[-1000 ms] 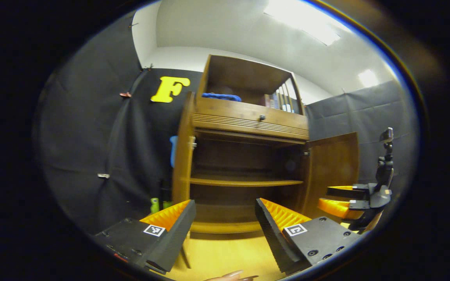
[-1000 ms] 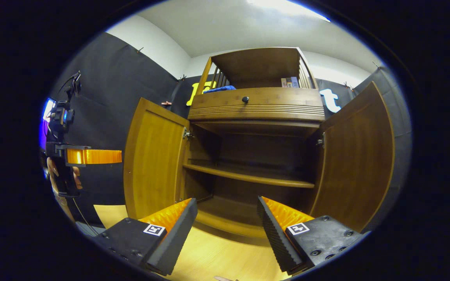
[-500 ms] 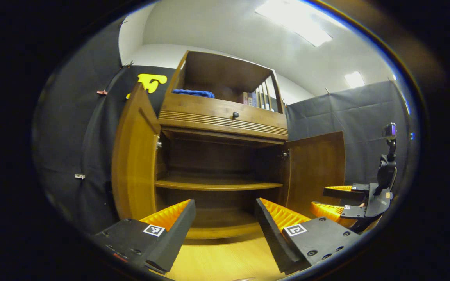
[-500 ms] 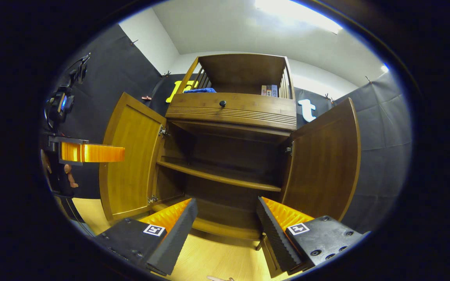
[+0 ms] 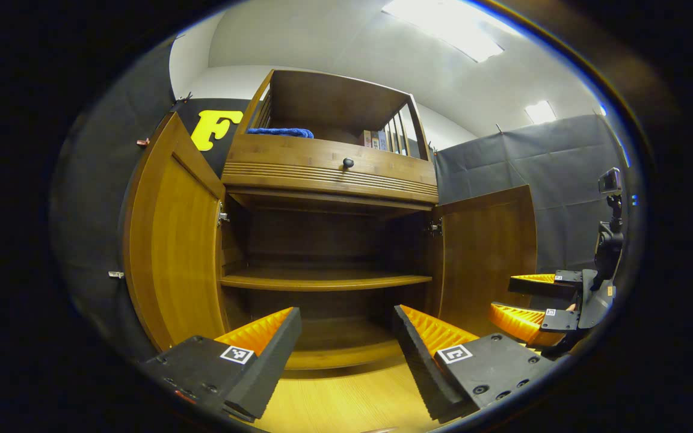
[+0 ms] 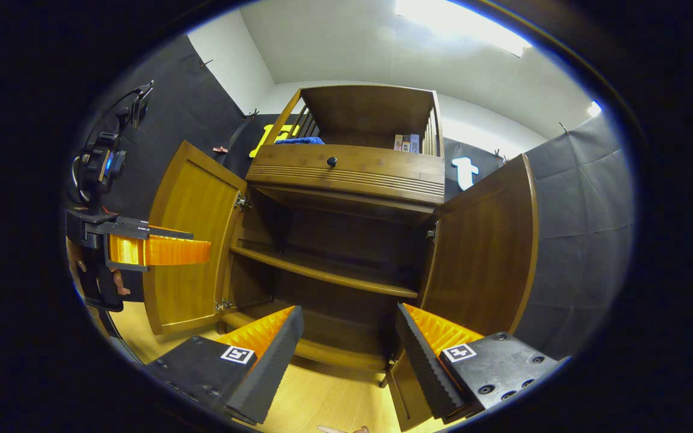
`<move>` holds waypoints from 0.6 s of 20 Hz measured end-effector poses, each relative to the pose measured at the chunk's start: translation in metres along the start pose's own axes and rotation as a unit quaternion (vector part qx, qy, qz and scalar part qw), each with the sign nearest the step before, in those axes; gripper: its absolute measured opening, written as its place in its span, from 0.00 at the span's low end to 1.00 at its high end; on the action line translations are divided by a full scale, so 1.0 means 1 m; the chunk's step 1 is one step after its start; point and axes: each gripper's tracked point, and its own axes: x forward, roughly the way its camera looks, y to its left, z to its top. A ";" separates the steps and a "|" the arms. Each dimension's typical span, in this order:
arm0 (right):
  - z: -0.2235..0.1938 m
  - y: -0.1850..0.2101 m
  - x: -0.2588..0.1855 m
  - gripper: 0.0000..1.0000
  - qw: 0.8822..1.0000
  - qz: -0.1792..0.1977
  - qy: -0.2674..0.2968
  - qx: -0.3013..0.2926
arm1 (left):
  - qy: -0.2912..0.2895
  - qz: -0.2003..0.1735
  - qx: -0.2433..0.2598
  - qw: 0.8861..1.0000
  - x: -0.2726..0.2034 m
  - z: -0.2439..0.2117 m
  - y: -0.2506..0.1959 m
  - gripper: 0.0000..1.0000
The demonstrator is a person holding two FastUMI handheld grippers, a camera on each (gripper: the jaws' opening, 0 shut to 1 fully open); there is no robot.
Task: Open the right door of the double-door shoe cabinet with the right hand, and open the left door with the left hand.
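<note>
Task looks done, as far as can be judged: the shoe cabinet [image 6: 346, 240] has both doors swung wide. Left door [image 5: 172, 240] stands out to the cabinet's left, right door [image 6: 482, 246] out to its right, inside fully exposed. Nothing left but pulling back, prob.

Left gripper [image 5: 346, 337] sits in front of the cabinet, fingers spread, grasping nothing, clear of the left door. Right gripper [image 6: 349, 340] same: in front of the cabinet, fingers apart, empty, not touching the right door.

Count: 1 cabinet, 2 doors, both open. 1 shelf [image 5: 322, 280] inside, bare. 1 drawer [image 6: 346, 168] above the doors w/ 1 knob [image 6: 332, 161]. Open top section above the drawer holds 1 blue cloth [image 5: 280, 132] and a few books [image 5: 373, 139], exact no. too small to tell. 2 grippers.
</note>
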 end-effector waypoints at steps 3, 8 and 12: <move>0.001 -0.002 0.003 0.98 1.000 0.002 -0.005 0.002 | -0.002 -0.004 0.008 1.000 0.003 0.000 -0.005 0.95; 0.001 0.000 0.008 0.98 1.000 0.011 -0.005 -0.006 | -0.005 -0.007 0.013 1.000 0.005 0.000 -0.010 0.95; 0.003 0.003 0.009 0.97 1.000 0.023 -0.010 -0.006 | -0.006 -0.010 0.014 1.000 0.008 0.000 -0.014 0.95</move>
